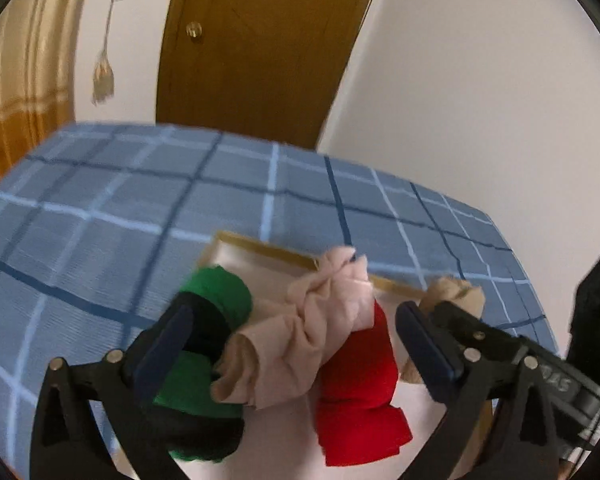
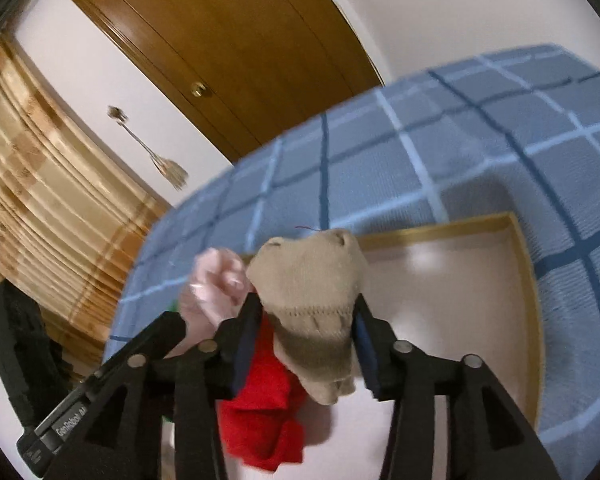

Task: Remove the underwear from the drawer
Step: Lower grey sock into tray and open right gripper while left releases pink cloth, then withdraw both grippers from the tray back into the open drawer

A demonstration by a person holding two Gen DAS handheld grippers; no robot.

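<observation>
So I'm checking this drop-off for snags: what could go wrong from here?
1. The tan roll sits between the right gripper jaws; whether the pads have let go is unclear, so it may lift away with them.
2. The left gripper, jaws wide, straddles the pink piece, green roll and red roll; pulling back could drag one.
3. The tan roll lies near the tray's gold rim and could tumble onto the blue checked cover.

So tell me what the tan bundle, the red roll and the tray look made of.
Tan bundle: knit fabric, matte, a stitched seam line shows. Red roll: soft matte cloth, folded with creases. Tray: probably card or wood, smooth pale inside, gold-coloured rim.
</observation>
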